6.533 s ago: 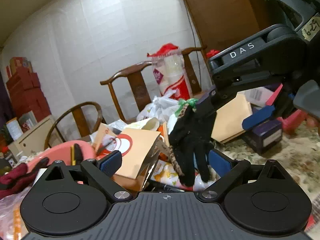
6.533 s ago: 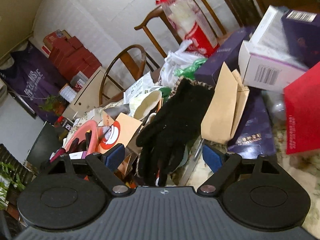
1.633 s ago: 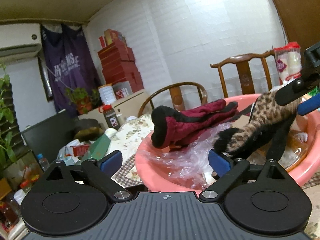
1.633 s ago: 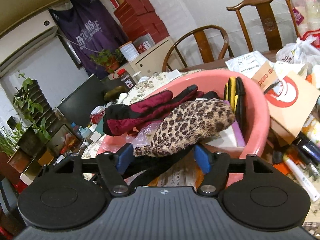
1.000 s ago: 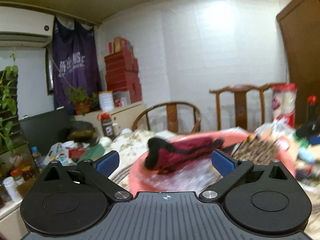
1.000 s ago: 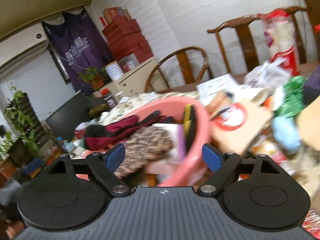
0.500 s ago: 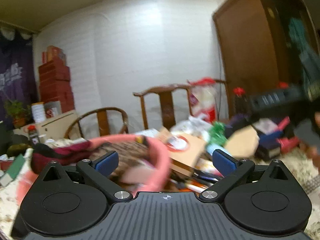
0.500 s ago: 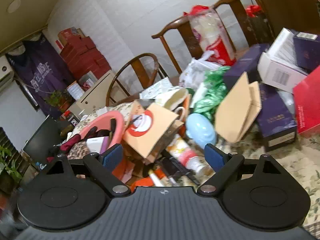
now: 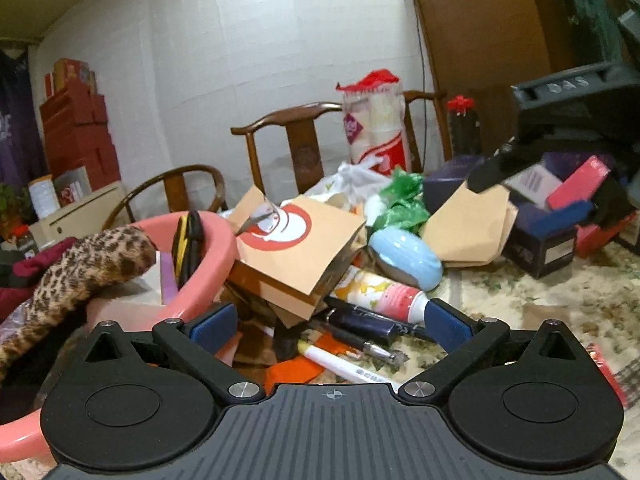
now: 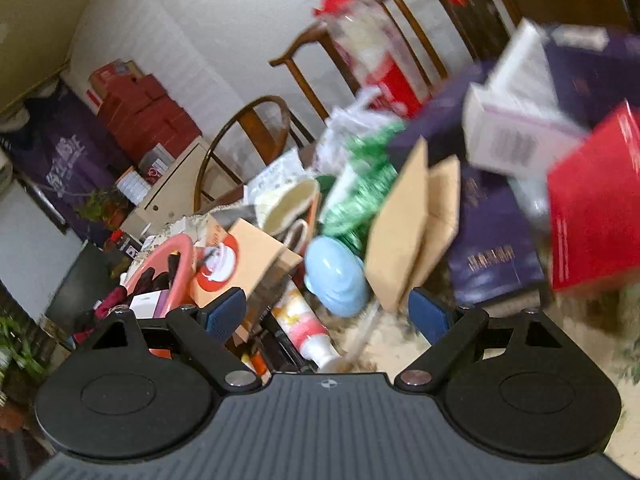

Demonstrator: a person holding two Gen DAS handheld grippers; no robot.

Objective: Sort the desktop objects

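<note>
My left gripper (image 9: 330,322) is open and empty, low over pens (image 9: 360,344) and a pink-and-white tube (image 9: 384,294) on the cluttered table. The pink basin (image 9: 212,256) stands at the left and holds the leopard-print glove (image 9: 86,270), a maroon glove (image 9: 24,276) and a yellow-black item (image 9: 188,240). My right gripper (image 10: 328,314) is open and empty over the same tube (image 10: 306,328), near a light blue oval case (image 10: 336,280). The right gripper's body (image 9: 560,120) shows at the upper right of the left wrist view.
A tan paper bag with a red ring (image 9: 296,248), a folded tan bag (image 9: 472,224), green plastic (image 9: 404,200), dark purple boxes (image 10: 492,248), a white box (image 10: 516,124) and a red box (image 10: 596,204) crowd the table. Wooden chairs (image 9: 296,144) stand behind.
My right gripper carried the leopard-print glove to the pink basin, let it go and opened. Both grippers then swung right, back over the clutter of bags, tube and boxes.
</note>
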